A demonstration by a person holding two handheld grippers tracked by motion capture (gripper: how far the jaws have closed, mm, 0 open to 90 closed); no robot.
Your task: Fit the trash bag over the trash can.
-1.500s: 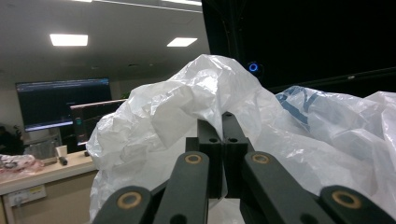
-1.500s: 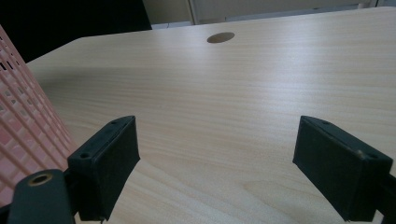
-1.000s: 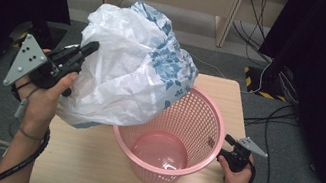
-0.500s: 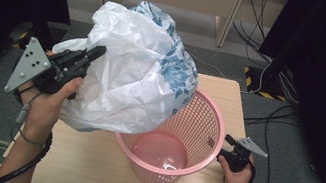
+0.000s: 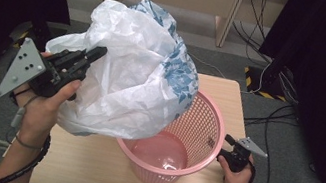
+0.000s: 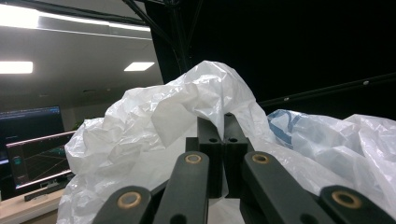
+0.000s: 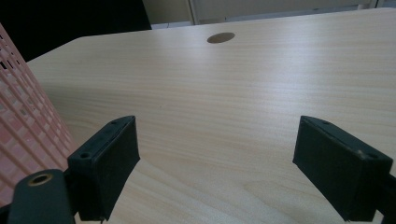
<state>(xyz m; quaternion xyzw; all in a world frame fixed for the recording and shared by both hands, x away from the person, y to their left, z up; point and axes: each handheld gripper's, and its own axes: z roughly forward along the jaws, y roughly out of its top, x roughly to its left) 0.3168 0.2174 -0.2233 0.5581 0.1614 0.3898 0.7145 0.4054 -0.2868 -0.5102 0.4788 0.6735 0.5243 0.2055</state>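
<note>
A crumpled white plastic bag with blue print hangs in the air above the table's left half, and its right side droops over the rim of a pink mesh basket. My left gripper is shut on the bag's upper left edge. In the left gripper view the jaws stand pressed together with the bag's film pinched between them. My right gripper rests low by the basket's right side with its jaws wide apart. In the right gripper view nothing lies between them, and the basket wall is at the left.
The light wooden table carries the basket, and a round cable hole sits at its far side. Cables run over the floor at the right. Dark curtains flank both sides. A monitor stands off to the left.
My left gripper has risen a little and shifted right with the bag, so the bag now hangs further over the basket. The right gripper has stayed put.
</note>
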